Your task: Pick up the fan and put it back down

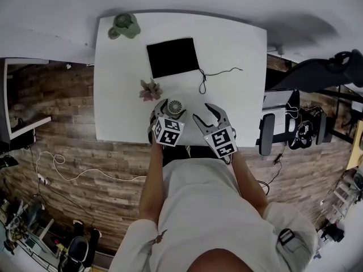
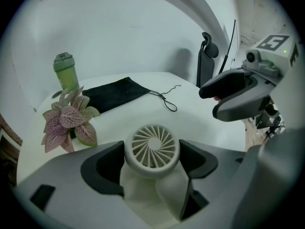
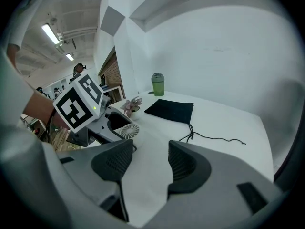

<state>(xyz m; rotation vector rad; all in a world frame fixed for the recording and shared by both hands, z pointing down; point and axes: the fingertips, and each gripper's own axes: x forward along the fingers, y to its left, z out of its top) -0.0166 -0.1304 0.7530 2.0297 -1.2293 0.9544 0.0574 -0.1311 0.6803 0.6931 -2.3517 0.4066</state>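
A small white fan (image 1: 175, 107) stands on the white table (image 1: 238, 67) near its front edge. In the left gripper view its round grille (image 2: 152, 144) sits right between the two dark pads, with the stand below it. My left gripper (image 1: 173, 110) is open around the fan's head, pads close beside it and not pressing. My right gripper (image 1: 202, 111) hovers just right of it, open with nothing between its jaws (image 3: 150, 163). The right gripper view shows the fan (image 3: 129, 130) inside the left gripper (image 3: 112, 123).
A pink-leaved plant (image 1: 150, 89) stands just left of the fan. A black drawstring pouch (image 1: 172, 56) with a loose cord (image 1: 210, 75) lies mid-table. A green bottle (image 1: 125, 26) is at the far left corner. A chair (image 1: 266, 132) stands beside the table's right edge.
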